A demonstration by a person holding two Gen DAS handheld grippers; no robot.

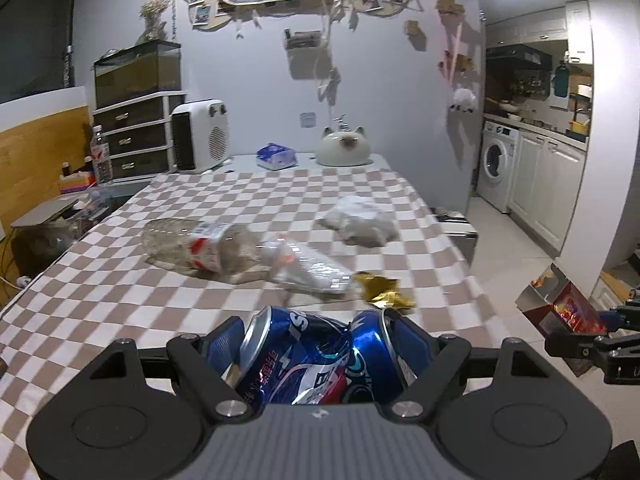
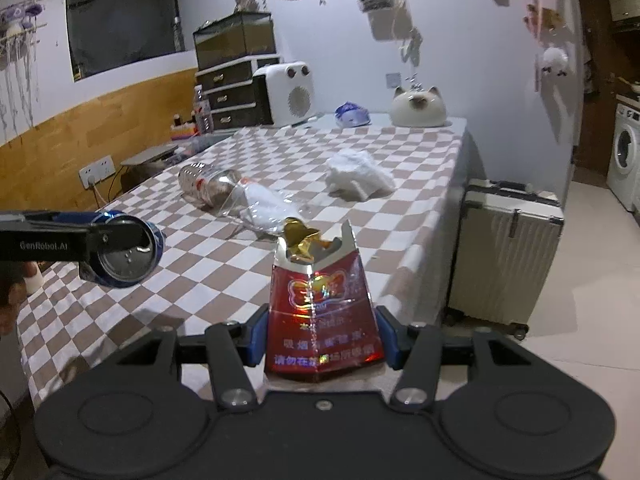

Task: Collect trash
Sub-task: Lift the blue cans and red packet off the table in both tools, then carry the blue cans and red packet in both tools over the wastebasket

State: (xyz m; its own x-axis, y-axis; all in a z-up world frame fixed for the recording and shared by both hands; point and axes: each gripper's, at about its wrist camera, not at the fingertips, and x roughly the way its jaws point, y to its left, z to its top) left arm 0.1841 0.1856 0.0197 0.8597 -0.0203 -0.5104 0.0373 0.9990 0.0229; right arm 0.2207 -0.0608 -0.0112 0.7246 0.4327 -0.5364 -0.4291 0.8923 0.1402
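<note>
Above the checkered table (image 1: 120,300), left tool (image 1: 320,344) clamps (crushed) can (image 1: 316,356).

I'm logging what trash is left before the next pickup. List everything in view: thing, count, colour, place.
crushed can: 1, blue, clamped in left gripper
cigarette pack: 1, red, torn open, clamped in right gripper
plastic bottle: 1, clear with red label, lying on checkered tablecloth
plastic wrapper: 1, clear, touching bottle's neck end
foil scrap: 1, gold, near table's front edge
crumpled tissue: 1, white, mid-table
tissue pack: 1, blue-white, far end
cat-shaped object: 1, cream, far end
heater: 1, white, far left
suitcase: 1, pale, floor beside table
left gripper: 1, black, shut
right gripper: 1, black, shut
</note>
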